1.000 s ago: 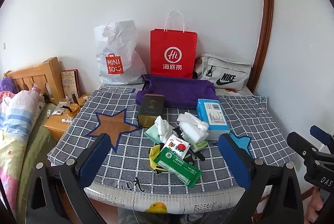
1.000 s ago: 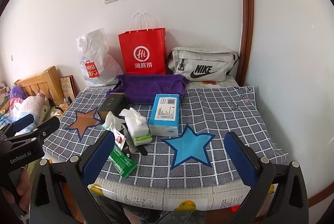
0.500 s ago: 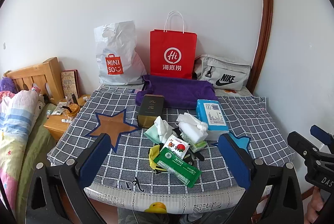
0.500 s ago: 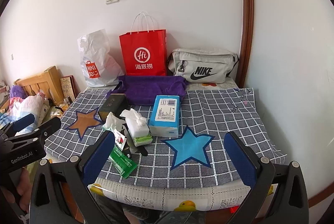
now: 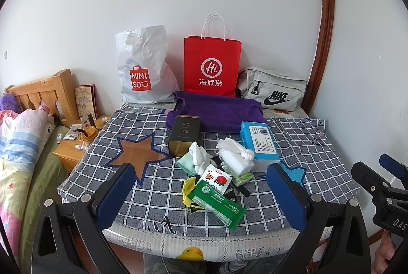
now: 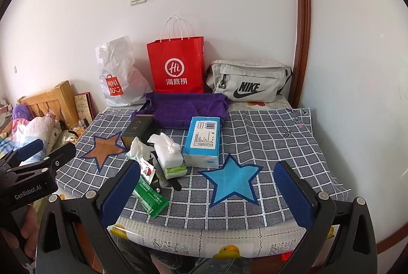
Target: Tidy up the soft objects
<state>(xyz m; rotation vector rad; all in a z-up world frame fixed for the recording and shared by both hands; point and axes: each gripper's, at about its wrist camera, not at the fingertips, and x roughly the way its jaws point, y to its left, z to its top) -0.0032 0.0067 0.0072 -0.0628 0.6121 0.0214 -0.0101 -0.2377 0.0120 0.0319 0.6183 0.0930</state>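
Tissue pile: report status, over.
Left gripper and right gripper: jaws open, empty. Tissue pile untouched on table. Tin and blue pack crowd it.

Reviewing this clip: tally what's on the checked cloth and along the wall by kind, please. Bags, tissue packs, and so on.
Bags: 3 (white plastic bag, red paper bag, grey waist bag)
Tissue or wipe packs: 4 (blue pack, white pack, mint pack, green pack)
Towels: 1 (purple towel)
Tins: 1 (dark tin)
Sachets: 1 (red-and-white sachet)
Total: 10

Both wrist views face the cluttered table from its near edge.
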